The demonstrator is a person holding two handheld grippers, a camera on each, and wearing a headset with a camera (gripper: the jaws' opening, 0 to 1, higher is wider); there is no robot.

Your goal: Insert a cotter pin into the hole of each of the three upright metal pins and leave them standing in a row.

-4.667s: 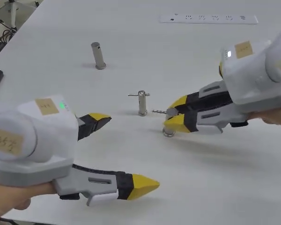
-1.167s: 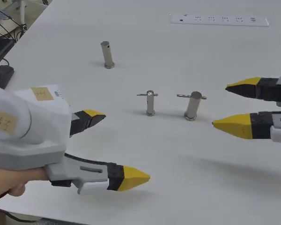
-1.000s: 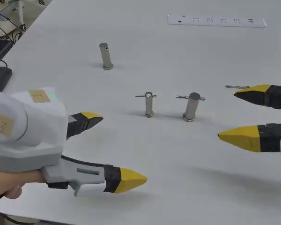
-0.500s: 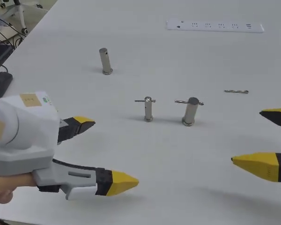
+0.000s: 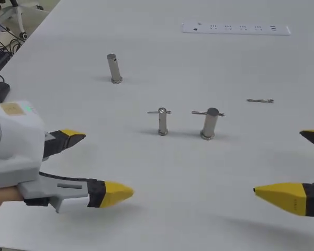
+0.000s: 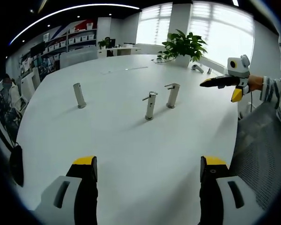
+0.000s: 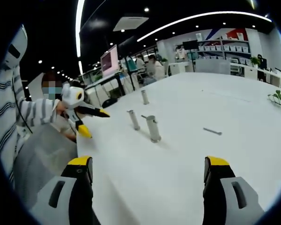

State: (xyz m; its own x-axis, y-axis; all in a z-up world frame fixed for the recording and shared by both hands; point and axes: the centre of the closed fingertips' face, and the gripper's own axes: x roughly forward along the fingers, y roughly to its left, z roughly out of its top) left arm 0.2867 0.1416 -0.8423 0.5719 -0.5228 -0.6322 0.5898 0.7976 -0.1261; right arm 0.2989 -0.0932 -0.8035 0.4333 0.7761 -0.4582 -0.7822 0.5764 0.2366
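A white table (image 5: pixel 162 219) holds three upright metal pins. Near the centre, a thin pin (image 5: pixel 163 122) and a thick pin (image 5: pixel 209 124) stand side by side, each with a cotter (image 5: pixel 200 112) through its top. The third pin (image 5: pixel 113 68) stands well apart, at far left. A loose cotter pin (image 5: pixel 260 100) lies flat to the right. The left gripper (image 5: pixel 104 164) and the right gripper (image 5: pixel 280 162) hover at the near edge, jaws wide, holding nothing.

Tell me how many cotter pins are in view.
3. The first cotter pin sits in the thin metal pin, the second cotter pin in the thick metal pin, the loose cotter pin on the table to their right.
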